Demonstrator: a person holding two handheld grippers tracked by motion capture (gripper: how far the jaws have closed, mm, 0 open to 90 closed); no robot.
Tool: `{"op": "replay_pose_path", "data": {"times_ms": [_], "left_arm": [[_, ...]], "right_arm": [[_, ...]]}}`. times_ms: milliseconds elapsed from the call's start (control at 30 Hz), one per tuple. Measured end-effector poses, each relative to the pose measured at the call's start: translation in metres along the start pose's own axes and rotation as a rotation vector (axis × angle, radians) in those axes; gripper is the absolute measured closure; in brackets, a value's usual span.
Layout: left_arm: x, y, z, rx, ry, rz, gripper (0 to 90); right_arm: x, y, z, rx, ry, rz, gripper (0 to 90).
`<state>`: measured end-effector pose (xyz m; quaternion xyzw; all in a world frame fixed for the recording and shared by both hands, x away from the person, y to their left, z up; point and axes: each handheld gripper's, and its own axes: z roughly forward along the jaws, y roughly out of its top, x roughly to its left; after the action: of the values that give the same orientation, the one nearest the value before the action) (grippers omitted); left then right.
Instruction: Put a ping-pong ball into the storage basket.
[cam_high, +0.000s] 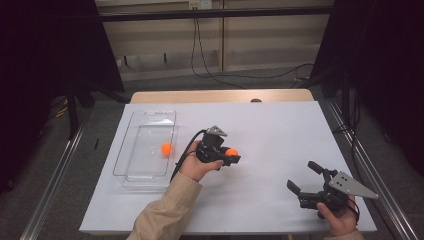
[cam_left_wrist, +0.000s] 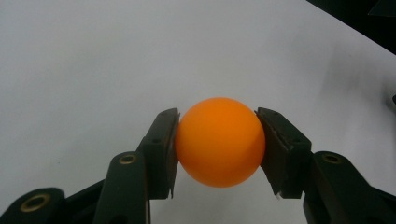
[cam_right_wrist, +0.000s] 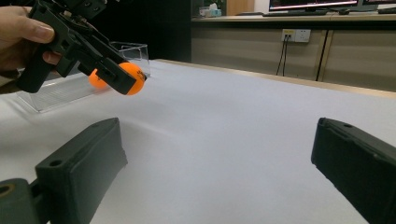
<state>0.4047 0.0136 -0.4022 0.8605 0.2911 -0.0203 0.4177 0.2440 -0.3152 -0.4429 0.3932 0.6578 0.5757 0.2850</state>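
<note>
Left of centre, one orange ball (cam_high: 166, 148) already inside clear plastic tray (cam_high: 131, 172); second orange ball (cam_high: 231, 152) clamped by left gripper (cam_high: 231, 156), undelivered; right gripper (cam_high: 306, 178) spread, empty.

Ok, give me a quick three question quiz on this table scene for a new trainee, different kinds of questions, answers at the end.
1. True or false: the left gripper is shut on an orange ball.
2. What lies inside the clear tray? A) a second orange ball B) a spoon C) a cup
3. How do the jaws of the right gripper stand?

Key:
1. True; its jaws press on the ball from both sides.
2. A; the second ball rests on the tray floor.
3. Wide apart, with nothing between them, above the white table.
</note>
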Motion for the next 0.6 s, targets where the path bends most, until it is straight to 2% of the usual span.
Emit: {"op": "replay_pose_path", "data": {"times_ms": [600], "left_arm": [[0.005, 0.002, -0.011, -0.018, 0.008, -0.023, 50.8]], "right_arm": [[0.0, 0.0, 0.0, -0.001, 0.001, -0.002, 1.9]]}}
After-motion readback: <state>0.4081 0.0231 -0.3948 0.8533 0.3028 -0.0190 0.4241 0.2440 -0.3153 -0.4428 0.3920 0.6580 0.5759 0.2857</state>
